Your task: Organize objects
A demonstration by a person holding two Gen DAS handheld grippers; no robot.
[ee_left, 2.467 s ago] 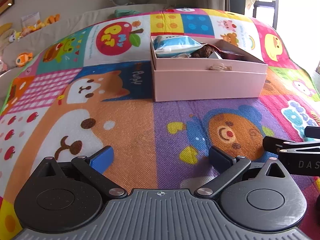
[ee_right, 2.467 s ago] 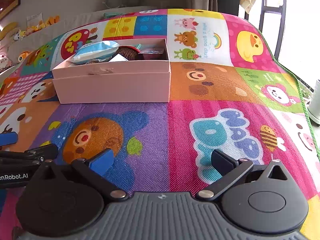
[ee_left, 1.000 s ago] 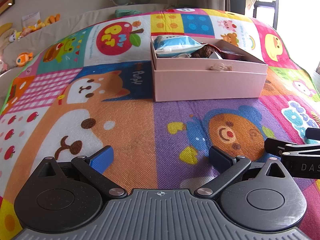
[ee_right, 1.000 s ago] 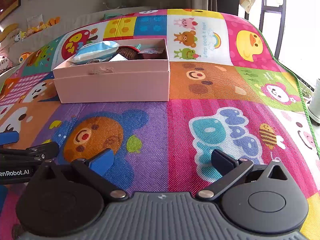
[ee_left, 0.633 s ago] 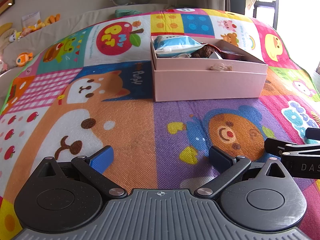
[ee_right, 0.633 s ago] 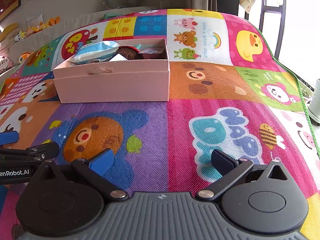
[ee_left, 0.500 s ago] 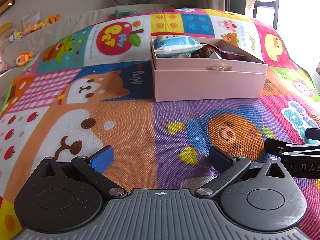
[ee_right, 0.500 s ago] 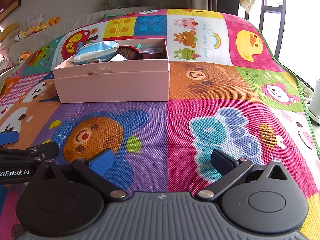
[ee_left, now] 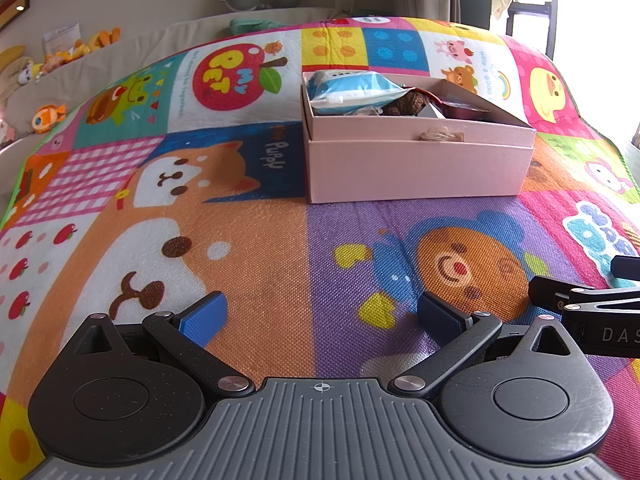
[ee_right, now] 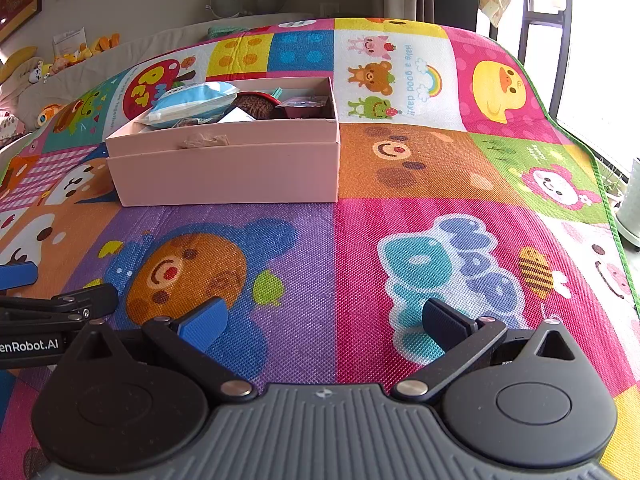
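A pink cardboard box (ee_left: pixel 420 168) sits on the colourful play mat (ee_left: pixel 260 248); it also shows in the right wrist view (ee_right: pixel 228 176). Inside lie a blue and white packet (ee_left: pixel 352 90), a brown woolly object (ee_left: pixel 408 104) and a dark red item (ee_right: pixel 306 106). My left gripper (ee_left: pixel 320 314) is open and empty, low over the mat well in front of the box. My right gripper (ee_right: pixel 324 320) is open and empty, beside the left one, to its right.
Soft toys (ee_left: pixel 48 114) lie along the beige cushion at the far left. The mat's right edge (ee_right: pixel 600 168) drops to the floor by a grey pot (ee_right: pixel 632 208). Each gripper shows at the edge of the other's view.
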